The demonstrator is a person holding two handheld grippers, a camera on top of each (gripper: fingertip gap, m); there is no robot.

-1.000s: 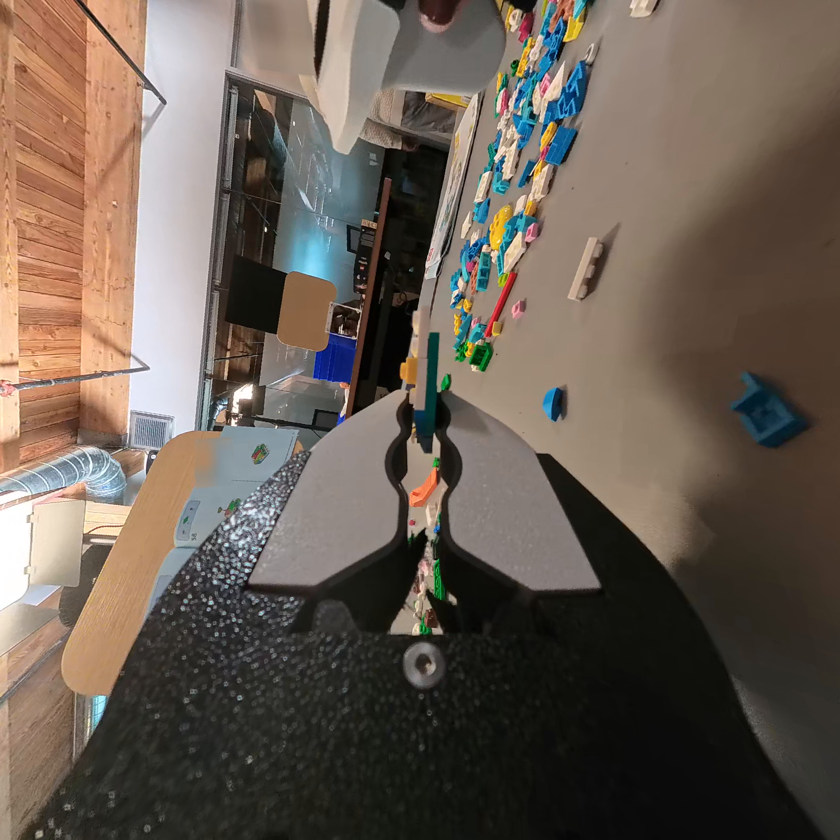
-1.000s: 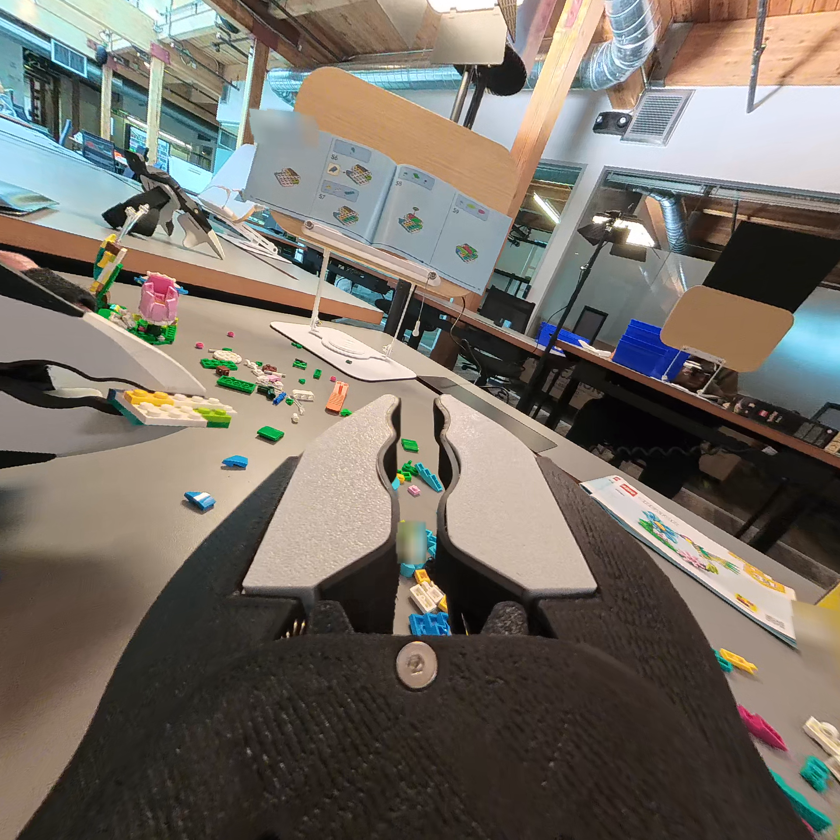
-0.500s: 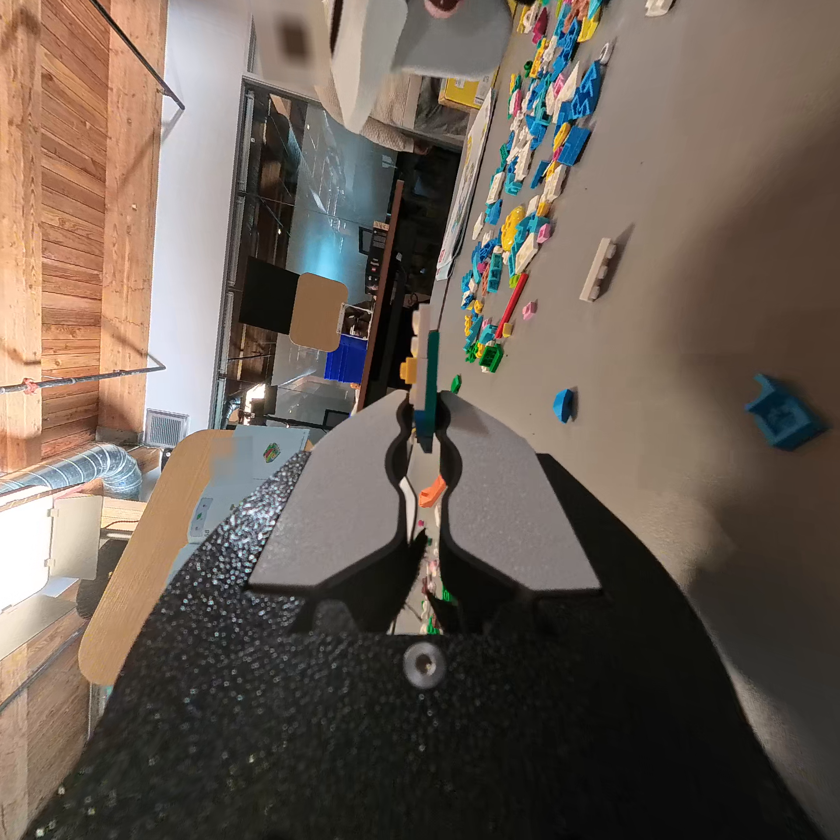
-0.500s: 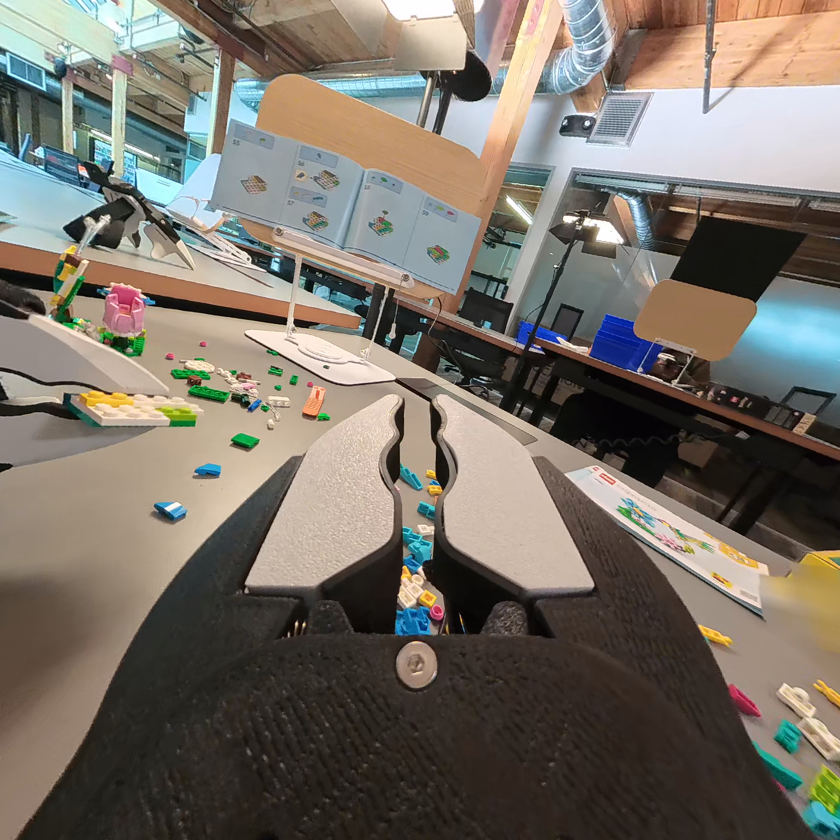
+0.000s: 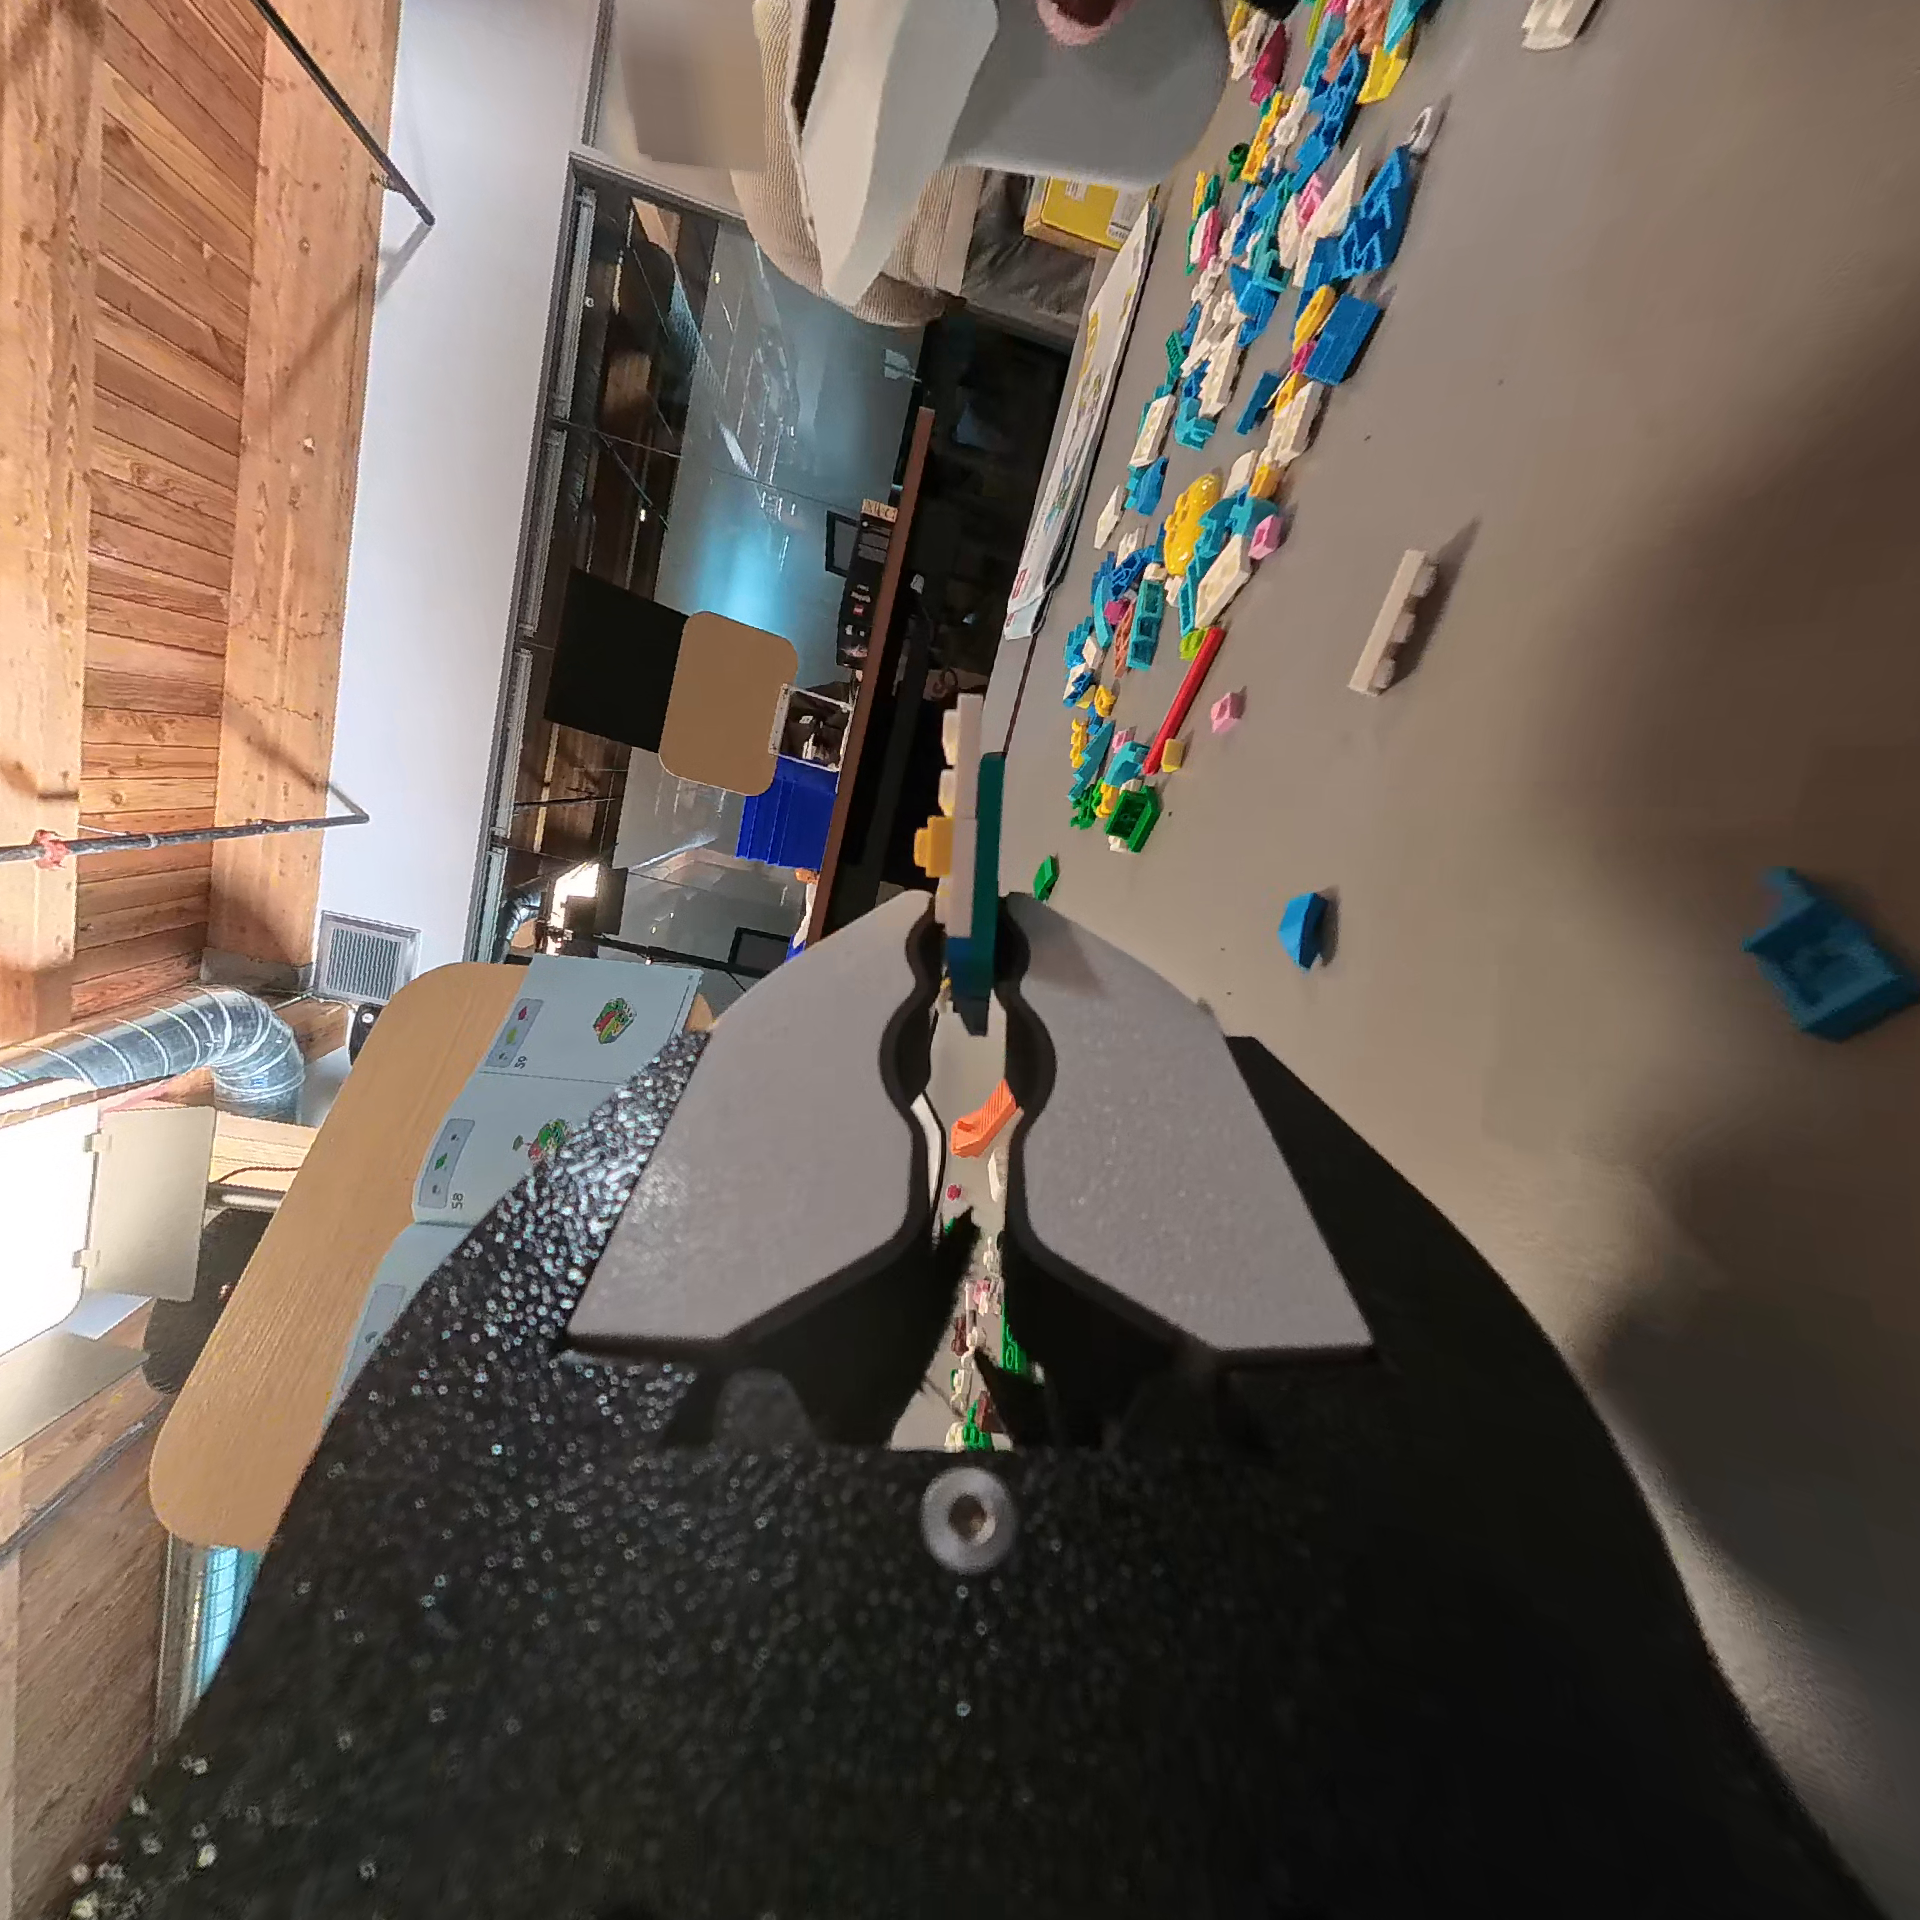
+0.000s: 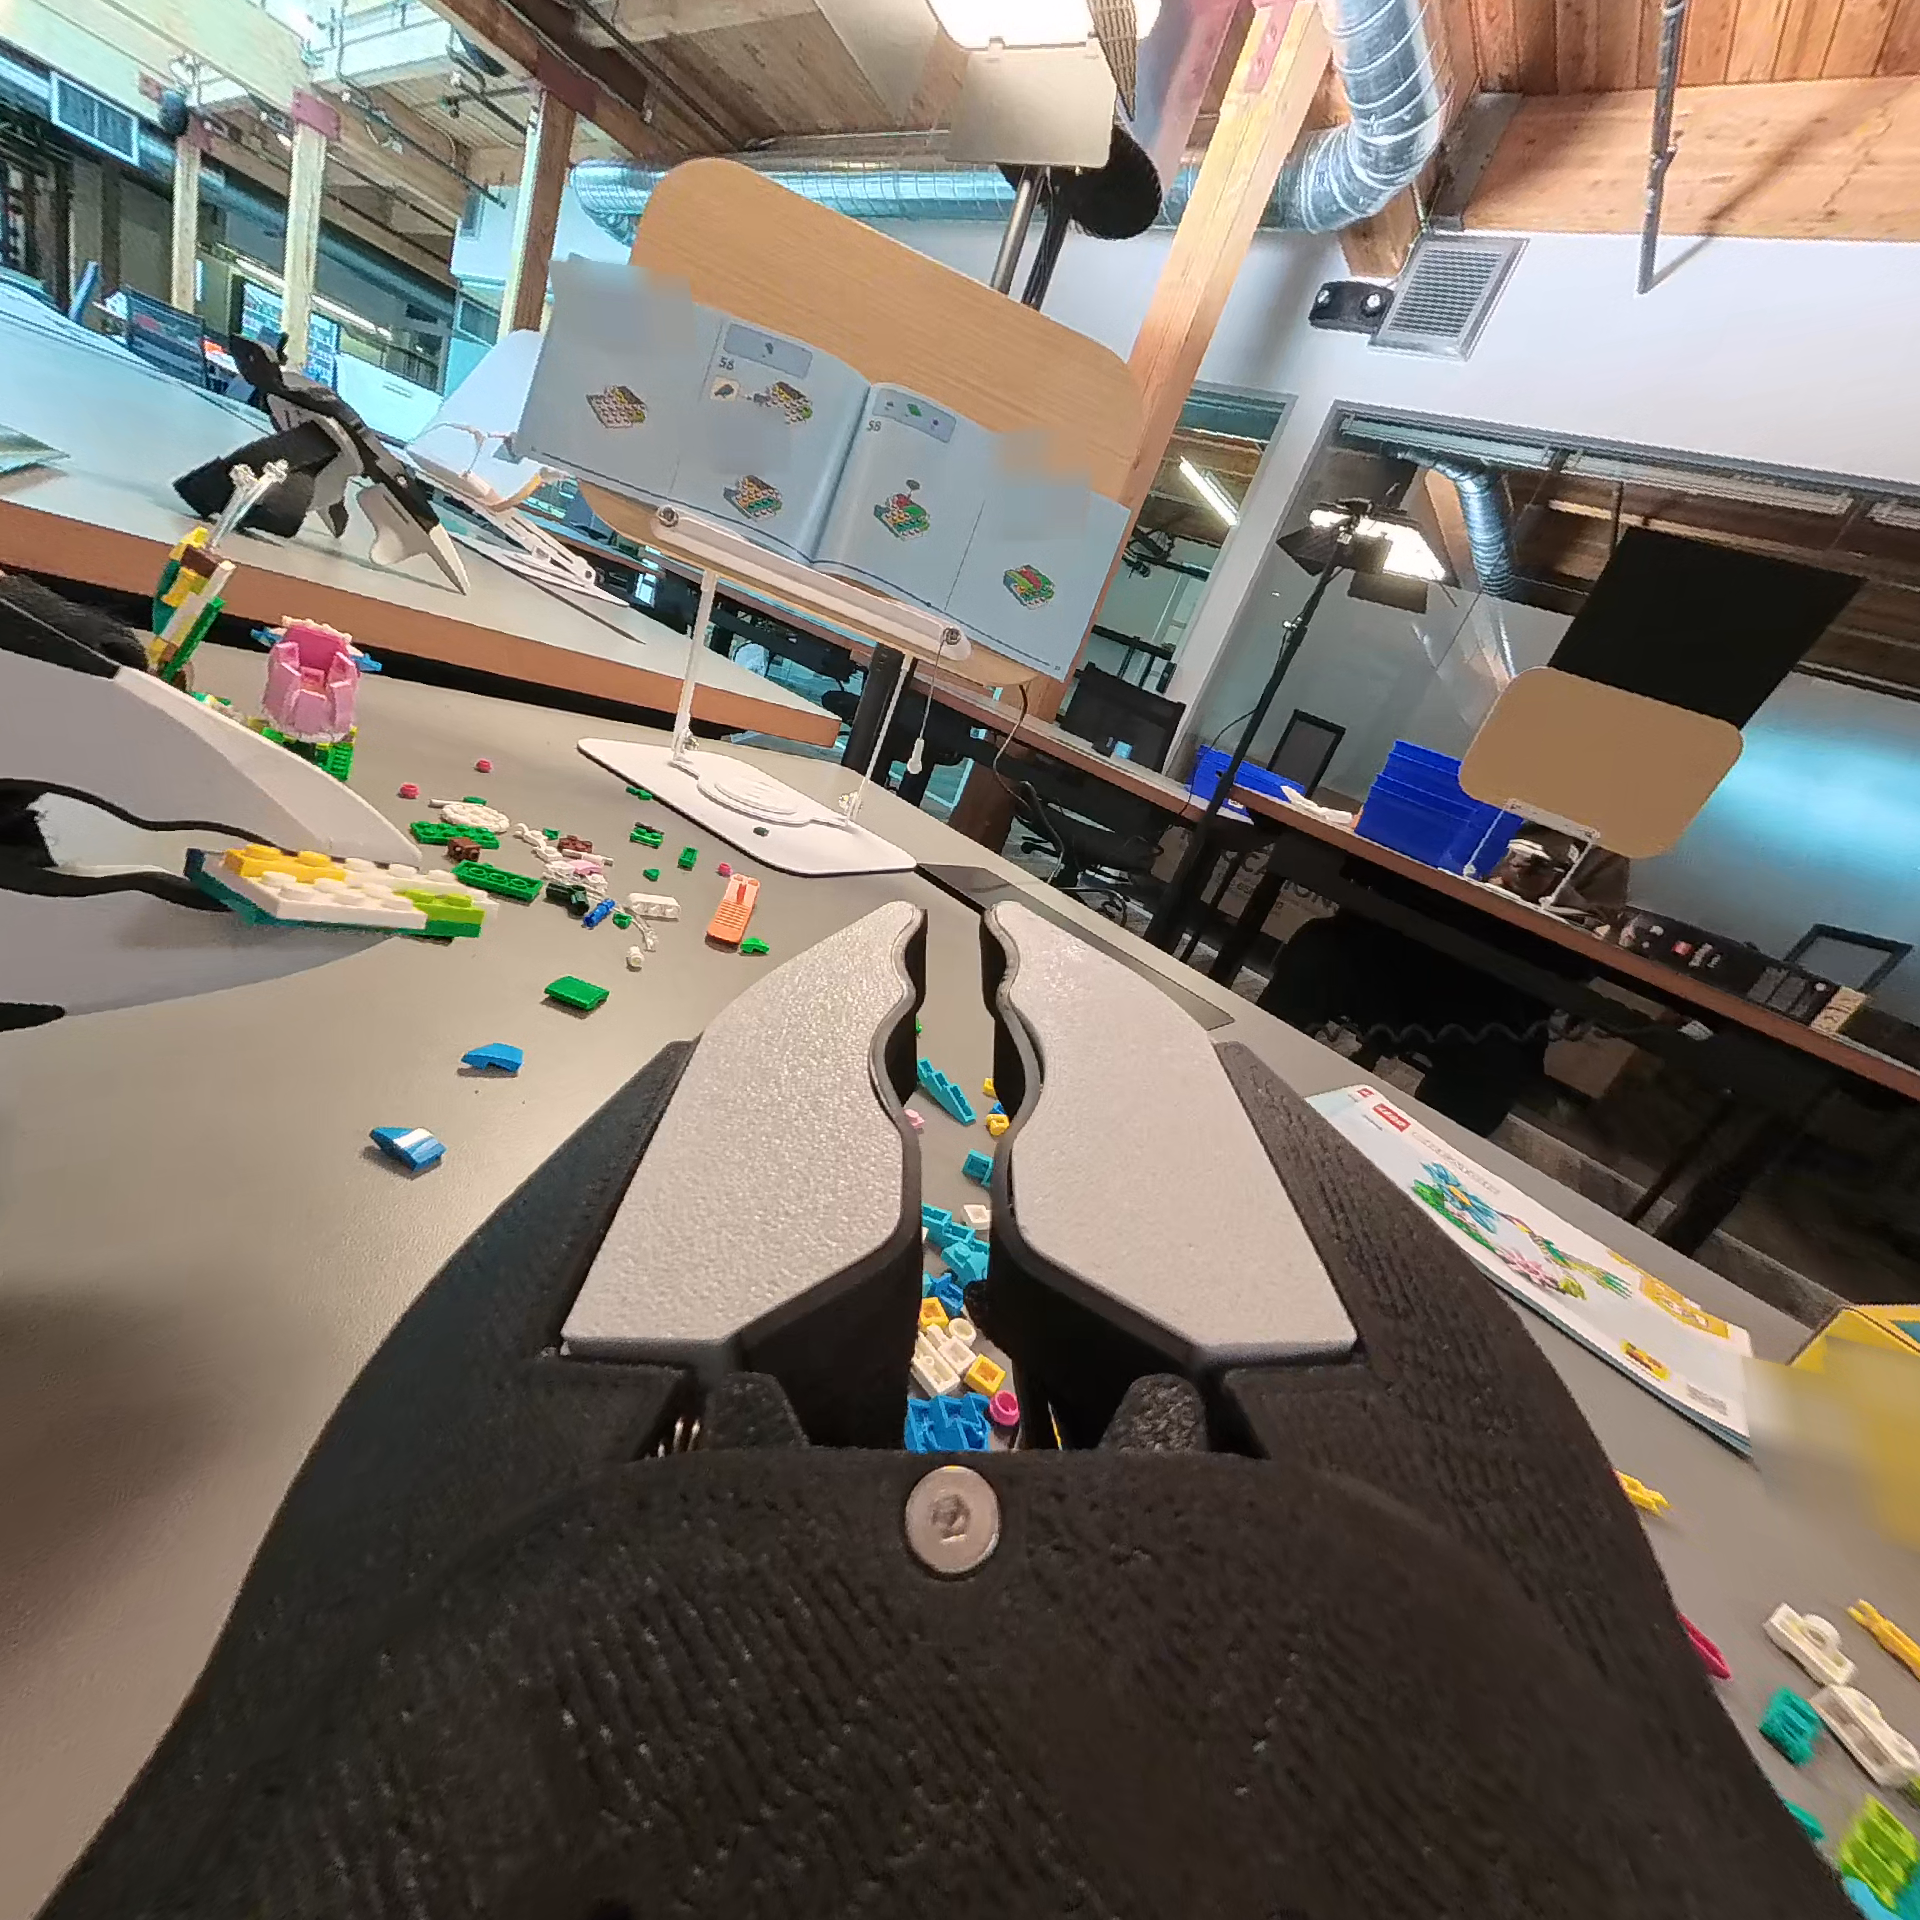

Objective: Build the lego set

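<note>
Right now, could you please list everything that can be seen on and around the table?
table: one, grey, under everything
plate assembly: one, teal, white, yellow and lime, in the left hand-held gripper
loose bricks: many, mostly blue, white, yellow, piled beyond the right hand-held gripper
white long brick: one, alone beside the pile
orange tool: one, near the stand
pink flower model: one, far left
open booklet: one, pale blue, on a stand
closed booklet: one, flat, right edge
left hand-held gripper: shut on the assembly
right hand-held gripper: narrowly open, empty
</note>
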